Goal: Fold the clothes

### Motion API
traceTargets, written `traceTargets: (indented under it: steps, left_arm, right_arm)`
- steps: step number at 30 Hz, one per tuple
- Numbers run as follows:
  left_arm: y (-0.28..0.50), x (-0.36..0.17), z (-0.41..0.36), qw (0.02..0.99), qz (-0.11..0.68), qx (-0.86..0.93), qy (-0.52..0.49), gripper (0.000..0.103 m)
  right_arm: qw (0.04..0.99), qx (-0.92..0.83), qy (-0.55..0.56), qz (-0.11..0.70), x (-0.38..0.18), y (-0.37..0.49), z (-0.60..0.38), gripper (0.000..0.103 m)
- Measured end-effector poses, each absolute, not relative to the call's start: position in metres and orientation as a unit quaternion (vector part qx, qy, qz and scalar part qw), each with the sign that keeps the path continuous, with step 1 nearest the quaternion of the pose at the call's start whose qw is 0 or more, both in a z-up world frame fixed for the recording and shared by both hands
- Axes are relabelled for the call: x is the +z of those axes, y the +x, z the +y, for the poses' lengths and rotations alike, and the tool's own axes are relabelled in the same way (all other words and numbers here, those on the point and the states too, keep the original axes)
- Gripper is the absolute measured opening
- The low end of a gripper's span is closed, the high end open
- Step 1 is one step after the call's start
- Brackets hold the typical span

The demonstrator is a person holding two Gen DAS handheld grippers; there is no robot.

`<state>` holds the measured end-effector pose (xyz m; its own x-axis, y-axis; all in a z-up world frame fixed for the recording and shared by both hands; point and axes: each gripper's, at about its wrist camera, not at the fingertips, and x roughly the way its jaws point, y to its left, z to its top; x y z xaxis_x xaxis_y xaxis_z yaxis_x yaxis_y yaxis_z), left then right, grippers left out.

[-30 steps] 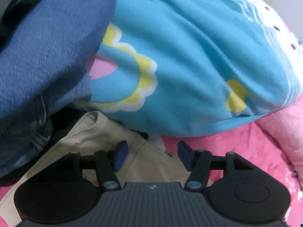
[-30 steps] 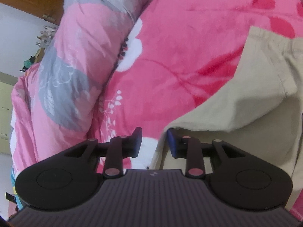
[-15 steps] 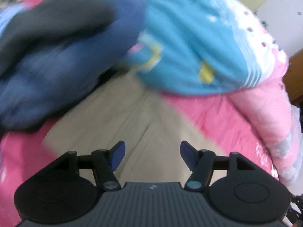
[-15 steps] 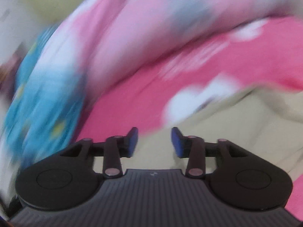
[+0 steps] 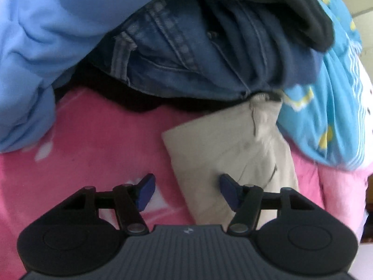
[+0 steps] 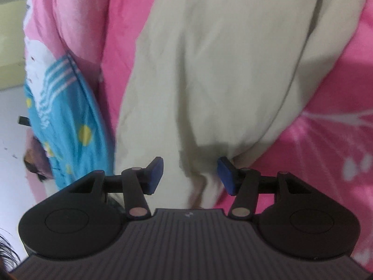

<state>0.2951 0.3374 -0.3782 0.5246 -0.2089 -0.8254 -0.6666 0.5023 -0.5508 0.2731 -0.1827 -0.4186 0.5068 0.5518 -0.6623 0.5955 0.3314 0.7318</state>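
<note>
A beige garment [image 5: 235, 149] lies flat on the pink bed cover [image 5: 98, 140]; its far end tucks under a pile of clothes. My left gripper [image 5: 186, 192] stands open over the garment's left edge, one finger above the pink cover, the other above the beige cloth. In the right wrist view the same beige garment [image 6: 221, 70] fills the middle. My right gripper [image 6: 189, 175] is open with a bunched fold of that cloth between its fingers; whether the pads touch it I cannot tell.
Blue jeans [image 5: 198, 53], a light blue garment [image 5: 46, 46], a dark garment [image 5: 268, 4] and a turquoise quilt with yellow flowers [image 5: 326, 105] are heaped beyond the beige one. The turquoise quilt [image 6: 63, 116] and a pink quilt [image 6: 53, 23] lie left of the right gripper.
Both grippers have swung to new viewpoints. The left now sees the garment's left edge and the jeans pile. The right gripper has opened wider and moved from the garment's edge onto its middle.
</note>
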Motion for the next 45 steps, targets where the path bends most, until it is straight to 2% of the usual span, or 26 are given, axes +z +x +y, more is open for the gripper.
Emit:
traceTargets:
  steps: [1, 5, 13, 18, 19, 20, 21, 23, 29, 34, 37, 39, 40, 41, 43, 44, 45]
  left_arm:
    - [0.297, -0.378, 0.337, 0.738, 0.460, 0.154, -0.469, 0.047]
    - [0.300, -0.379, 0.335, 0.741, 0.461, 0.168, -0.458, 0.041]
    - [0.294, -0.376, 0.335, 0.740, 0.459, 0.178, -0.458, 0.041]
    - [0.288, -0.372, 0.335, 0.747, 0.458, 0.185, -0.445, 0.041]
    - [0.287, -0.371, 0.335, 0.749, 0.457, 0.188, -0.441, 0.039]
    - [0.287, -0.369, 0.334, 0.752, 0.457, 0.190, -0.435, 0.036]
    - [0.285, -0.367, 0.334, 0.754, 0.456, 0.193, -0.432, 0.034]
    - [0.282, -0.362, 0.333, 0.758, 0.452, 0.197, -0.426, 0.026]
    - [0.268, -0.323, 0.327, 0.771, 0.442, 0.182, -0.420, 0.021]
    - [0.224, -0.296, 0.333, 0.769, 0.464, 0.166, -0.407, 0.021]
    - [0.206, -0.311, 0.336, 0.761, 0.485, 0.169, -0.398, 0.022]
    - [0.210, -0.337, 0.332, 0.752, 0.502, 0.175, -0.390, 0.025]
    - [0.221, -0.354, 0.328, 0.748, 0.512, 0.178, -0.383, 0.033]
    - [0.221, -0.361, 0.329, 0.745, 0.511, 0.179, -0.391, 0.034]
    - [0.225, -0.358, 0.327, 0.744, 0.514, 0.172, -0.391, 0.034]
    - [0.225, -0.352, 0.328, 0.749, 0.518, 0.165, -0.380, 0.038]
    - [0.223, -0.345, 0.329, 0.754, 0.519, 0.166, -0.367, 0.042]
  right_arm:
    - [0.646, -0.019, 0.587, 0.487, -0.422, 0.274, -0.183, 0.052]
    - [0.629, -0.032, 0.618, 0.470, -0.431, 0.265, -0.181, 0.047]
    - [0.594, -0.057, 0.648, 0.474, -0.437, 0.226, -0.181, 0.051]
    - [0.598, -0.041, 0.659, 0.455, -0.455, 0.245, -0.170, 0.056]
    - [0.606, -0.036, 0.653, 0.453, -0.454, 0.252, -0.167, 0.054]
    - [0.615, -0.036, 0.645, 0.452, -0.452, 0.257, -0.164, 0.043]
    - [0.619, -0.037, 0.643, 0.450, -0.450, 0.261, -0.162, 0.028]
    - [0.620, -0.039, 0.644, 0.447, -0.448, 0.265, -0.162, 0.016]
    - [0.632, -0.003, 0.619, 0.466, -0.401, 0.258, -0.176, 0.011]
    - [0.636, 0.012, 0.586, 0.502, -0.370, 0.238, -0.188, 0.011]
    - [0.639, 0.003, 0.553, 0.534, -0.388, 0.233, -0.187, 0.012]
    - [0.640, -0.004, 0.528, 0.558, -0.403, 0.235, -0.186, 0.022]
    - [0.640, -0.007, 0.515, 0.570, -0.408, 0.239, -0.185, 0.030]
    - [0.640, -0.010, 0.502, 0.581, -0.414, 0.242, -0.184, 0.034]
    - [0.641, -0.011, 0.484, 0.596, -0.411, 0.247, -0.185, 0.041]
    - [0.644, -0.009, 0.473, 0.602, -0.404, 0.248, -0.185, 0.046]
    - [0.652, -0.004, 0.450, 0.609, -0.394, 0.249, -0.185, 0.046]
